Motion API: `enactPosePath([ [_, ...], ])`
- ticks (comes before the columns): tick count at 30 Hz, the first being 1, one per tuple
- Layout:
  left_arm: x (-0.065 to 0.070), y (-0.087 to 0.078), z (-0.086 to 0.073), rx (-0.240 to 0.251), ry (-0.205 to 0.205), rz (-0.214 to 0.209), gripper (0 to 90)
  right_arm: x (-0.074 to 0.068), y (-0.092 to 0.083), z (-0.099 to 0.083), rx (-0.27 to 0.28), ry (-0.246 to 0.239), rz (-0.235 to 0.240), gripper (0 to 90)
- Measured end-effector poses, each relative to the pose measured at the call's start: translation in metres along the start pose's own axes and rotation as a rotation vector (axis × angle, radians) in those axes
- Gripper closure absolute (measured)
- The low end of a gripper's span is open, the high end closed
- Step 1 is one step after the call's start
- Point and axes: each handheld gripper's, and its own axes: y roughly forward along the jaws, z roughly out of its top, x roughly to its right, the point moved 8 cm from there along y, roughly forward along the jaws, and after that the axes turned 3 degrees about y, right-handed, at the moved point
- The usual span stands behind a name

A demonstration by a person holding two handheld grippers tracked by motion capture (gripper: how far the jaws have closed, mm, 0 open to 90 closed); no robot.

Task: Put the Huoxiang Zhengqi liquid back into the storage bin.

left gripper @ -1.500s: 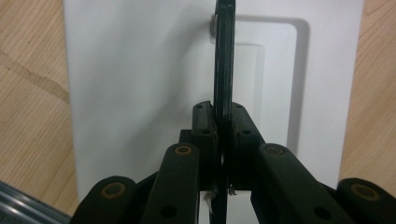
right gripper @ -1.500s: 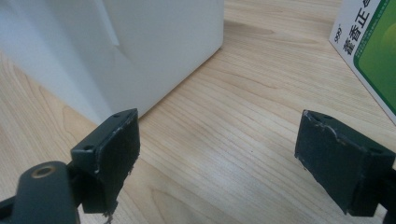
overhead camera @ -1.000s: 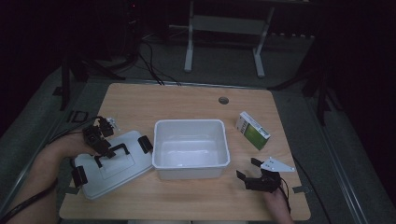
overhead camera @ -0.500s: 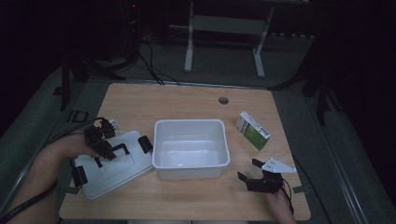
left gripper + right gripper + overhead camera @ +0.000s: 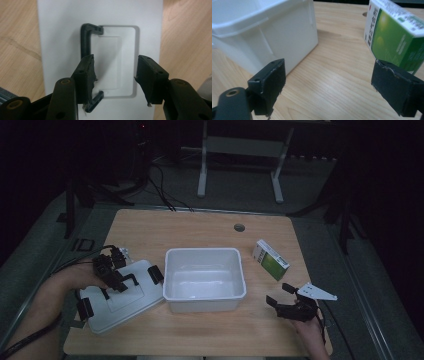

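Observation:
A white lid (image 5: 125, 307) with a black handle (image 5: 86, 37) lies flat on the table's left. My left gripper (image 5: 120, 281) hangs over it, pointing down. Seen in the left gripper view, its jaws (image 5: 115, 65) stand half apart over the lid's recess (image 5: 110, 62), the left one right above the handle bar and nothing pressed between them. A white tub (image 5: 172, 270) stands empty in the middle. To its right lies a green and white box (image 5: 270, 259). My right gripper (image 5: 279, 294) is open near the front right, between the tub (image 5: 287, 32) and the box (image 5: 394, 40).
The wooden table (image 5: 200, 227) has a round hole (image 5: 239, 227) at the back. Black clasps (image 5: 156, 274) stick out from the lid's ends. Behind the table are a metal stand (image 5: 240, 145) and cables on the floor.
My right gripper has lifted a little and shifted slightly to the right, toward the box. The left gripper stays over the lid.

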Motion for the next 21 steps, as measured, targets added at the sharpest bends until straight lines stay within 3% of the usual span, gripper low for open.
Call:
enactPosePath([
  [9, 0.002, 0.004, 0.004, 0.007, 0.001, -0.021, 48.8, 0.024, -0.008, 0.027, -0.033, 0.017, -0.041, 14.0],
  [21, 0.006, 0.008, 0.004, 0.008, 0.004, -0.035, 48.8, 0.063, 0.004, 0.056, -0.087, -0.02, -0.121, 16.6],
])
